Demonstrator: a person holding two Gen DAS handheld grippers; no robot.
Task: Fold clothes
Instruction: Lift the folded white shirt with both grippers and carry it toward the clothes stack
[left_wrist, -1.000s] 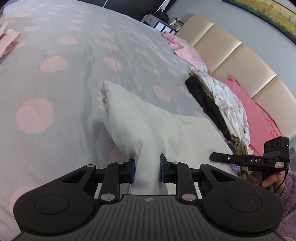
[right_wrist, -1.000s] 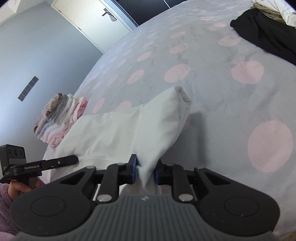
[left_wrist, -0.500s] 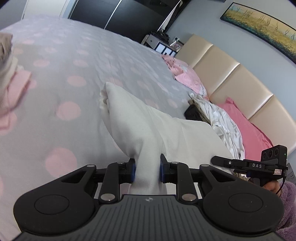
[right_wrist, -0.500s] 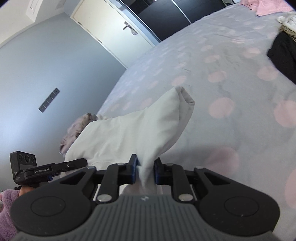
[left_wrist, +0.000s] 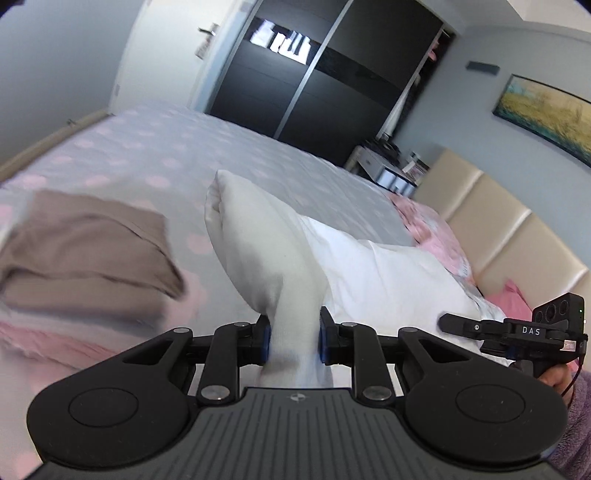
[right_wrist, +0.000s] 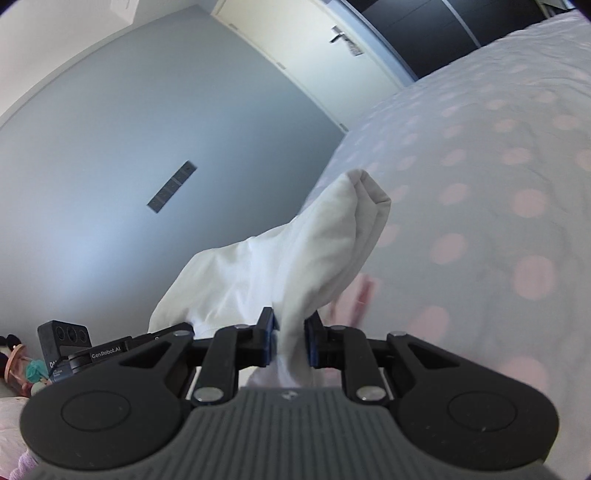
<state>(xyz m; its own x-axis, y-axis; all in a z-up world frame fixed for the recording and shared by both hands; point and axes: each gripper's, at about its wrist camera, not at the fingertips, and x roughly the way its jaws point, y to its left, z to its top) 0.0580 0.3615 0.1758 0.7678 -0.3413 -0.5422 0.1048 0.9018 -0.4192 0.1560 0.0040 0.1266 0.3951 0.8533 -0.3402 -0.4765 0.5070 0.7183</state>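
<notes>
The left gripper (left_wrist: 294, 339) is clamped on a bunched corner of a white garment (left_wrist: 369, 273), its blue pads pressing the cloth from both sides. The right gripper (right_wrist: 290, 341) pinches another gathered corner of the same white garment (right_wrist: 295, 258) in the same way, jaws narrow around the fabric. Between the two grips the garment hangs folded over, held clear above the bed (left_wrist: 221, 147), which is covered in a grey spread with pale pink dots.

In the left wrist view the right-hand tool shows at the right edge, with a hand (left_wrist: 554, 378) in a fuzzy lilac sleeve (left_wrist: 576, 417) on its handle. To the left on the bed lies a stack of folded clothes (left_wrist: 88, 254), a taupe piece on top and pink below; it is blurred, so the layers beneath are hard to tell. A beige padded headboard (left_wrist: 509, 236) runs along the right, with pink bedding (left_wrist: 439, 236) just before it and a framed landscape painting (left_wrist: 546, 110) on the wall above. A dark sliding wardrobe (left_wrist: 332, 85) stands beyond the foot of the bed.

In the right wrist view a grey-blue wall (right_wrist: 129, 147) and a white door (right_wrist: 314, 55) fill the background.
</notes>
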